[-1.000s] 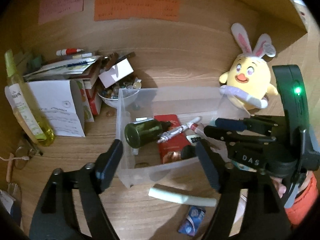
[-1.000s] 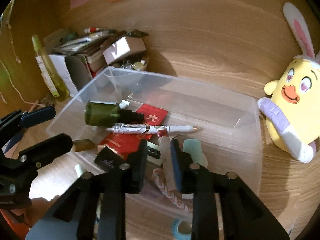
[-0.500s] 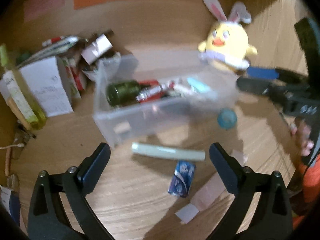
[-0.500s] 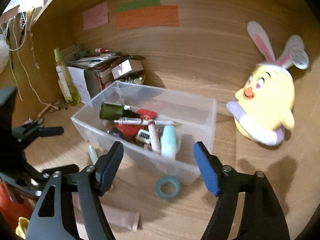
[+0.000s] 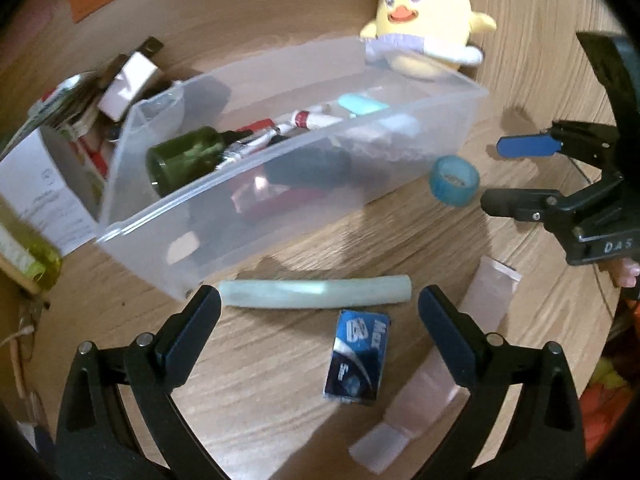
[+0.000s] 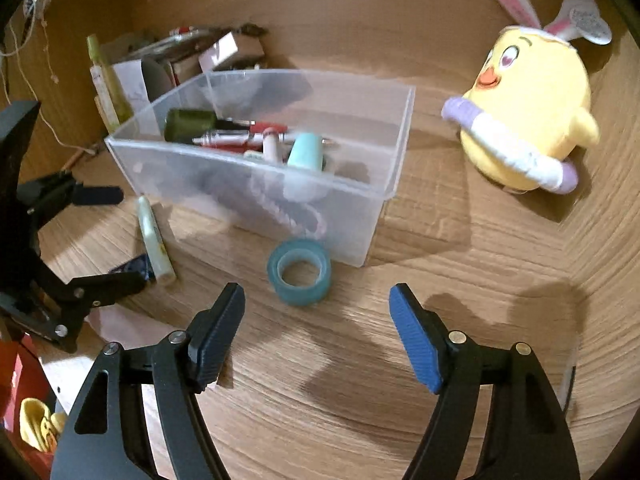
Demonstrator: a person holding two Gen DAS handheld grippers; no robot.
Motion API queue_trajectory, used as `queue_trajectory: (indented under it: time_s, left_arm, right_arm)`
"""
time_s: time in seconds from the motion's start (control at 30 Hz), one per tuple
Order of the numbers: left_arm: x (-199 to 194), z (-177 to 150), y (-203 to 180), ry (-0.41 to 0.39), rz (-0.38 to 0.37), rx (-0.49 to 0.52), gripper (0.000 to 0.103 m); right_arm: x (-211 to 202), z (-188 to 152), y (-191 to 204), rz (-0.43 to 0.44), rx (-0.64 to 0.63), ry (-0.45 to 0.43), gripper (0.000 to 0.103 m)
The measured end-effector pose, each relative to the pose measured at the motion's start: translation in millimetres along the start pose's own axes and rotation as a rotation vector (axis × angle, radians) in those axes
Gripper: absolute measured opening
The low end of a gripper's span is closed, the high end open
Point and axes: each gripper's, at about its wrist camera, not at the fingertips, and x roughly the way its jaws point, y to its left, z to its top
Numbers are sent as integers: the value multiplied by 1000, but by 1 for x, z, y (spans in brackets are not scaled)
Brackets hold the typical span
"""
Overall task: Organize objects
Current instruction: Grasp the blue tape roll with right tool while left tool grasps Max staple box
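Wood-grain bench (image 6: 460, 264) carried a clear plastic box (image 5: 280, 184) whose frosted walls blurred everything low inside it; only the upper things read plainly: a dark green bottle (image 5: 182, 158), a white pen (image 6: 226, 136) and a pale teal piece (image 6: 306, 151), while a red shape and a twisted pink-white cord showed only as smears through the front wall. The left tongs (image 5: 319, 312) stood spread wide with nothing gripped, their tips flanking a pale green tube (image 5: 316, 292) that lay just beside the box's near corner. A blue packet (image 5: 357, 356) lay close below the tube, its print too soft to read, and a pink tube (image 5: 492, 292) beside it was partly covered by the right-hand finger. The right tongs (image 6: 317, 332) were also apart and empty, a teal tape roll (image 6: 299, 271) lying just ahead of them against the box's front wall. A yellow chick toy (image 6: 528, 120) sat beyond the box, its rabbit ears cut off at the top of the left view. Boxes and papers (image 5: 52, 184) piled at the back left were blurred.
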Motion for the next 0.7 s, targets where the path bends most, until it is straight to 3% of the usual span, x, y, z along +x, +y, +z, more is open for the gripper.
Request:
queue_trajectory:
  time_s: [0.23, 0.3, 0.33, 0.43, 0.57, 0.7]
  left_arm:
    - [12, 9, -6, 1, -9, 27, 100]
    - [12, 10, -7, -5, -6, 27, 98]
    - [12, 10, -7, -9, 3, 31, 95]
    - [10, 8, -5, -15, 11, 21, 89]
    - [5, 3, 0, -6, -2, -20, 85]
    - [3, -9, 6, 58, -62, -88, 69]
  right_arm:
    - [20, 8, 5, -3, -2, 25, 69]
    - [25, 10, 7, 0, -7, 35, 59]
    - [27, 10, 8, 5, -9, 39, 49]
    - [28, 10, 11, 1, -20, 30, 35]
    - [26, 8, 15, 12, -23, 27, 36]
    - [20, 4, 16, 27, -25, 20, 36]
